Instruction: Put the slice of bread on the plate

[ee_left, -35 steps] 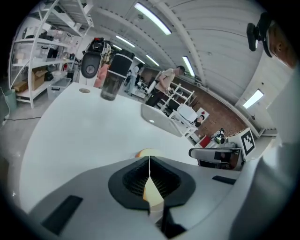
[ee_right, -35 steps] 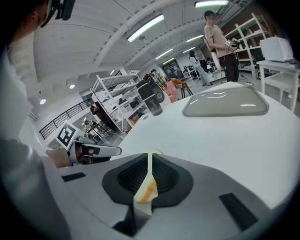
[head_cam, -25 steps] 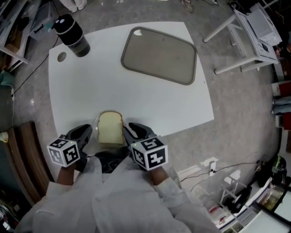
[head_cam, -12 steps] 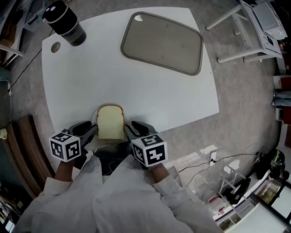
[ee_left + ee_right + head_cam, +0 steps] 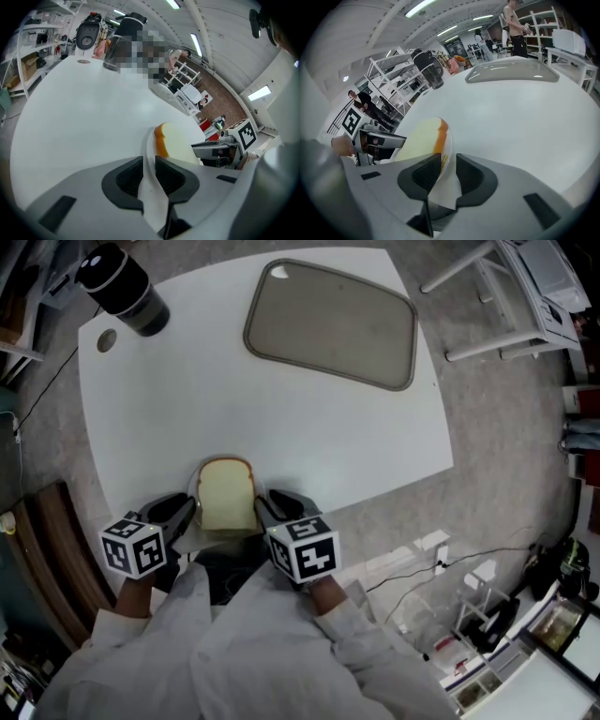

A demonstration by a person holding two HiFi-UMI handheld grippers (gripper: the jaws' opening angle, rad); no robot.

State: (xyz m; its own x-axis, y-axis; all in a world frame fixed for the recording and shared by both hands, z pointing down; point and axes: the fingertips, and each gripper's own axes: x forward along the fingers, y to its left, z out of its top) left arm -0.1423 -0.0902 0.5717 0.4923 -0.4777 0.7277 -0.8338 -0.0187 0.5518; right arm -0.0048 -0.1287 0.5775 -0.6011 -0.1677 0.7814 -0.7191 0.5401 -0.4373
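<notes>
A pale slice of bread [image 5: 227, 493] with a brown crust lies on a small white plate [image 5: 194, 491] at the near edge of the white table [image 5: 281, 418]. My left gripper [image 5: 187, 512] is at the plate's left side and my right gripper [image 5: 265, 507] at its right side. In the left gripper view the plate rim [image 5: 149, 145] runs between the jaws of the left gripper [image 5: 149, 173], which are closing, with the bread [image 5: 176, 143] beyond. In the right gripper view the rim [image 5: 449, 140] sits between the closing jaws of the right gripper [image 5: 447, 171], beside the bread [image 5: 422, 138].
A grey rounded tray [image 5: 330, 322] lies at the far side of the table. A black cylinder-shaped container [image 5: 122, 289] stands at the far left corner next to a small hole [image 5: 106, 338]. A white rack [image 5: 506, 296] stands on the floor to the right.
Both grippers have sunk a little toward the table while staying on either side of the plate. The bread and plate have not shifted on the table.
</notes>
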